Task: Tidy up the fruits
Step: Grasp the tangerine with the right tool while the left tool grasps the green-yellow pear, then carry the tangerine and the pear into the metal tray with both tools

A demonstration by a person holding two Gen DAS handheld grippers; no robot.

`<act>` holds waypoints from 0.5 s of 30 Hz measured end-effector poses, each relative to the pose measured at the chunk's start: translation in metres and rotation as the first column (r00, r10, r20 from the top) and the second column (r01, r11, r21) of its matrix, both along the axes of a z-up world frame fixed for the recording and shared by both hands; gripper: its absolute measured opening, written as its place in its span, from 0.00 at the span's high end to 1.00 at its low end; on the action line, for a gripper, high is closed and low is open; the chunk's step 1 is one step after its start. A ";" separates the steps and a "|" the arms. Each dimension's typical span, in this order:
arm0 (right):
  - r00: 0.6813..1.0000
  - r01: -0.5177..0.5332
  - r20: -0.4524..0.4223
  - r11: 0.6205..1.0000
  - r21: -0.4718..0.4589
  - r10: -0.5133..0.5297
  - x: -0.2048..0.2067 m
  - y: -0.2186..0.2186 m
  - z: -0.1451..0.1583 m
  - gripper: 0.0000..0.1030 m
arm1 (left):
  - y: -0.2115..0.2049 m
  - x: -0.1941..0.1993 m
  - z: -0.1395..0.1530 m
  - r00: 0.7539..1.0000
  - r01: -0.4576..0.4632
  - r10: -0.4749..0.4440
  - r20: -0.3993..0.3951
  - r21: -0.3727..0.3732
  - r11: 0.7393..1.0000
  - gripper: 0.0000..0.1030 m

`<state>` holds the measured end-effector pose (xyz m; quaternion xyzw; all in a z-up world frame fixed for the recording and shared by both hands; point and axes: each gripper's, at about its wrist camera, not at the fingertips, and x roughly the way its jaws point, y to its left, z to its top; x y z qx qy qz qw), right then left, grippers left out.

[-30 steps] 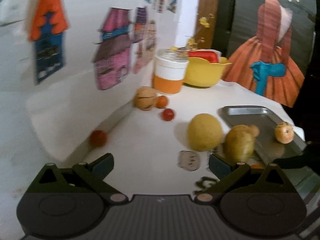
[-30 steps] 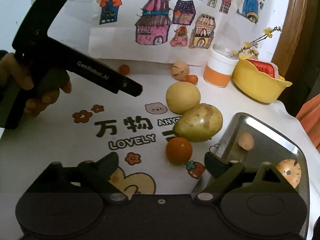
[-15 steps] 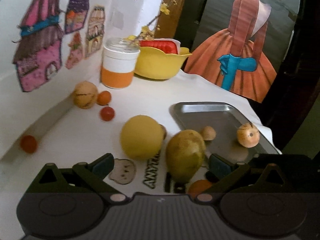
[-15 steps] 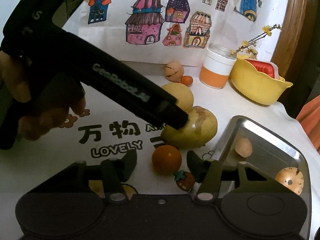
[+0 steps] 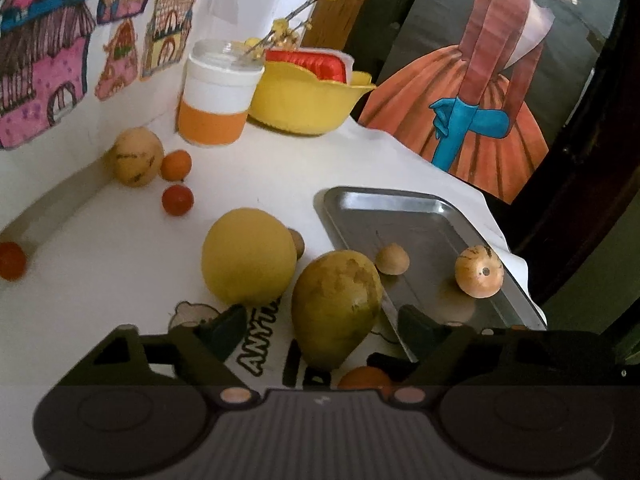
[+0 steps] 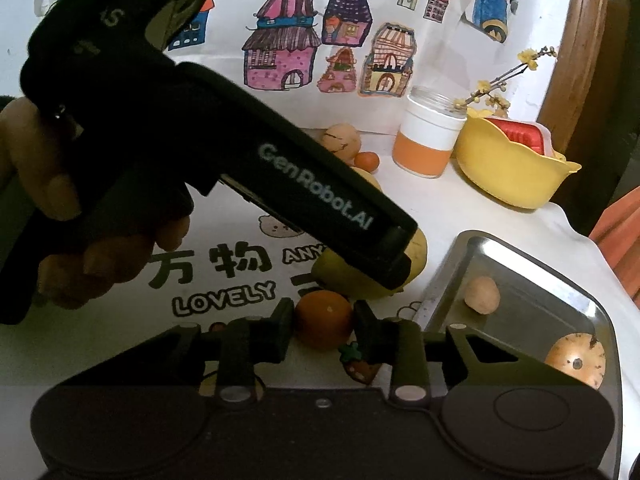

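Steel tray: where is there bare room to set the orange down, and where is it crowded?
The steel tray is bare across its far half, toward the yellow bowl. Its near half holds a small tan fruit and a speckled round fruit. Left of the tray, the mango and yellow ball-shaped fruit crowd the cloth.

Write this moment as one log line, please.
right gripper: closing around orange | left gripper: open by mango | tray: two fruits

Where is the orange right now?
In the right wrist view the orange sits on the printed tablecloth between the two fingers of the right tool, just in front of the big pear and left of the metal tray.
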<state>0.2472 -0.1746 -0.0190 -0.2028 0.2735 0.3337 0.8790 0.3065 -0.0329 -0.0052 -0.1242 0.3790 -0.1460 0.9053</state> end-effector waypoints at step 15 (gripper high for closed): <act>1.000 -0.013 -0.014 1.000 0.025 0.013 -0.007 -0.006 0.001 0.67 | -0.005 0.015 -0.005 0.998 -0.041 0.037 -0.054 -0.059 0.997 0.41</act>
